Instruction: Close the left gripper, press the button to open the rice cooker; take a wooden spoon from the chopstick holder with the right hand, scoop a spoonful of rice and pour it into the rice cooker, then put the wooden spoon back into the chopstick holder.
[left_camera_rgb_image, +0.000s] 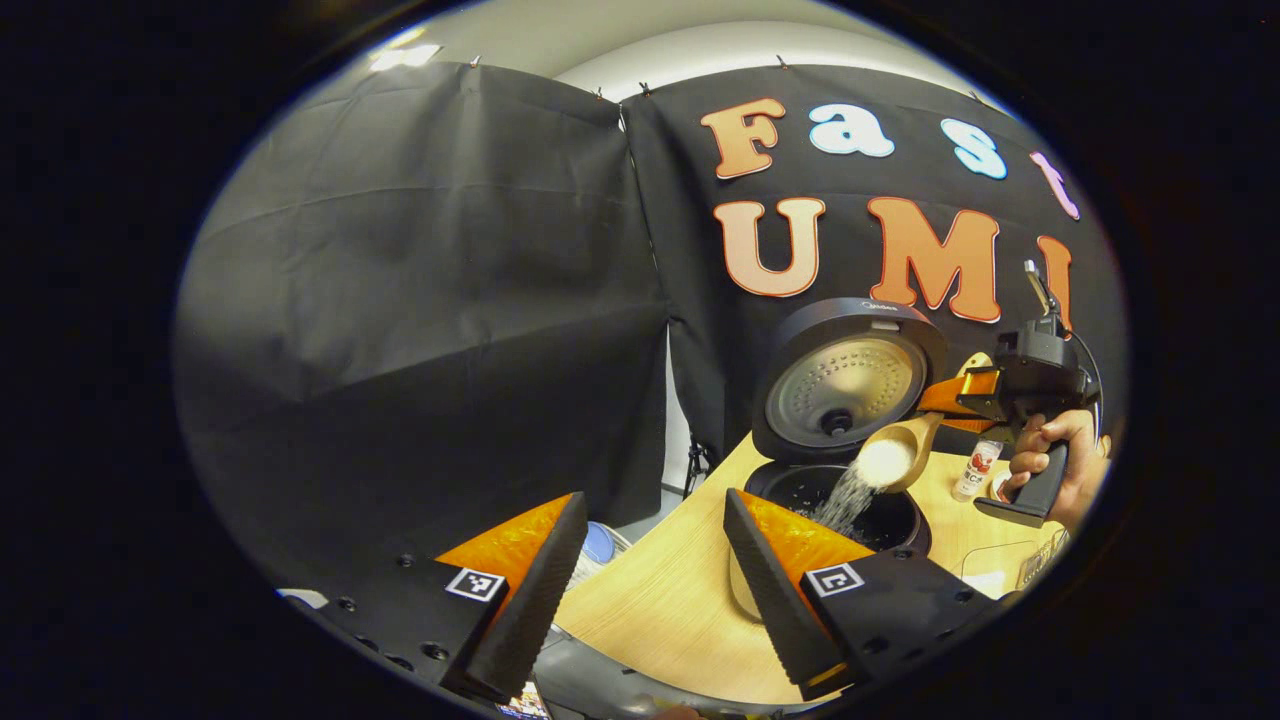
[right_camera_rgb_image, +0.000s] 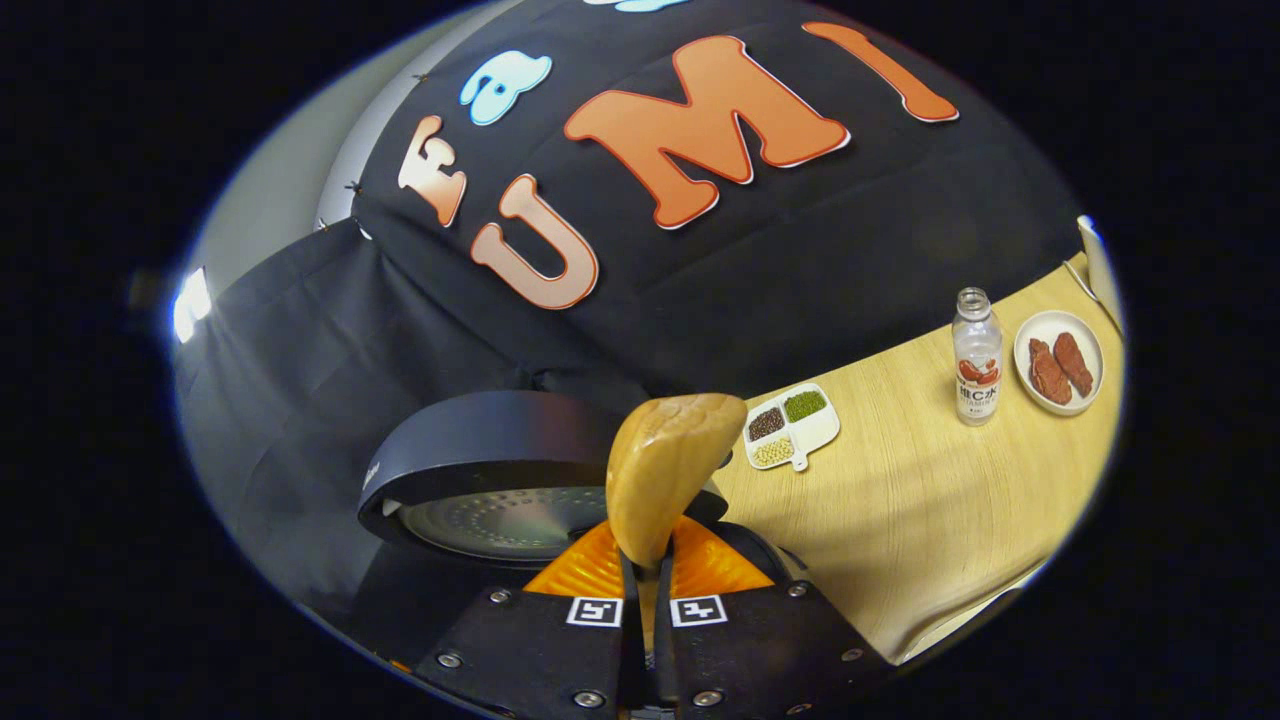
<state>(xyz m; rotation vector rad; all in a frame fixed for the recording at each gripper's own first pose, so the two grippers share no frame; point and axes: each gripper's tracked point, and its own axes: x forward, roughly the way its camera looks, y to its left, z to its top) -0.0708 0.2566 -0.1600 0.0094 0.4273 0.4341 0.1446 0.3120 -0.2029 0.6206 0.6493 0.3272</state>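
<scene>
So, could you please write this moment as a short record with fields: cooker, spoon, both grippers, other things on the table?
rice cooker: lid up, pot open
wooden spoon: tilted over the pot, rice falling in
right gripper: shut on the spoon handle
left gripper: open, holding nothing
table: bottle, plate, divided dish

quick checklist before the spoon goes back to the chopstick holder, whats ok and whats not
1. Rice cooker lid open: ok.
2. Right gripper clamped on wooden spoon: ok.
3. Spoon over the pot, rice falling in: ok.
4. Spoon emptied: not ok, rice remains in the bowl.
5. Left gripper open and clear of the pot: ok.
6. Chopstick holder position: cannot tell.
</scene>
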